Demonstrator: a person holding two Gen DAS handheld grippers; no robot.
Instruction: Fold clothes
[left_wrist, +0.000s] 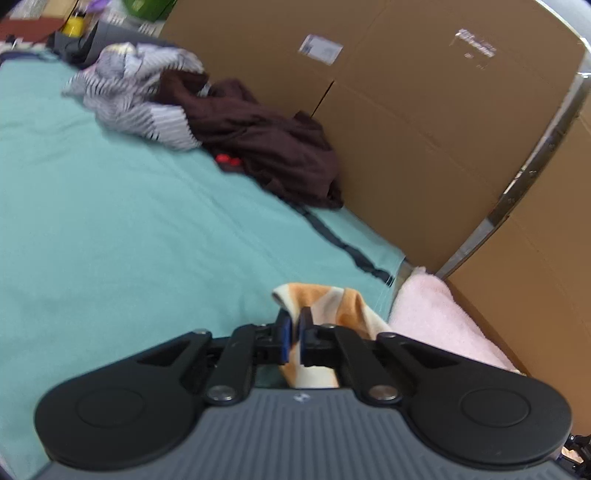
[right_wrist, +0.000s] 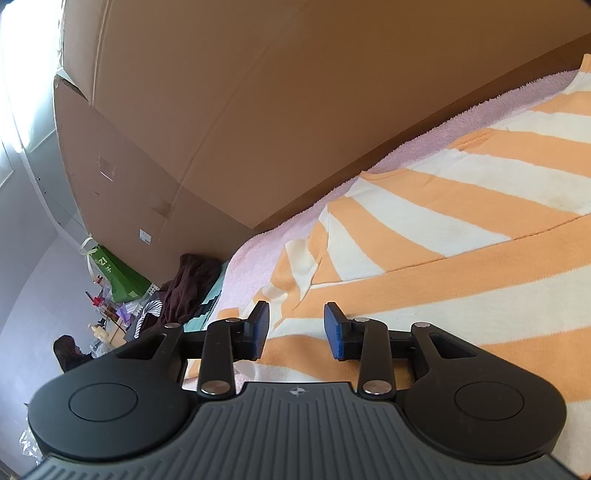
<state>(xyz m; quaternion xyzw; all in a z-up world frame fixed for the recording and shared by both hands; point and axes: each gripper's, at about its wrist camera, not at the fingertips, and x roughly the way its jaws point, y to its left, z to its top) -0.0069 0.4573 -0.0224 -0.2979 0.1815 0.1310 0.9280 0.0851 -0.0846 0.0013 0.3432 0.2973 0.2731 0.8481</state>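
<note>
Risk assessment: the left claw (left_wrist: 295, 334) is closed on a small bunch of the orange-and-cream striped garment (left_wrist: 325, 306), with only a narrow pinch of cloth between its blue pads. A hold this shallow can slip out if the cloth is pulled taut, and the fold would then collapse. The right claw (right_wrist: 296, 330) stands partly open above the garment with nothing between its pads; if it closes where it hovers, it may catch a single layer or a loose wrinkle, and the fold line will run crooked. The pink towel (right_wrist: 255, 258) lies directly under the garment and could be dragged along with it.

Condition of the garment (right_wrist: 461, 229): broad orange and cream stripes, spread mostly flat in the right wrist view, with a seam or hem line running across it and a puckered corner toward the left claw. It lies on the pink towel, beside the cardboard wall (right_wrist: 258, 110), at the edge of the teal sheet (left_wrist: 110, 221).
</note>
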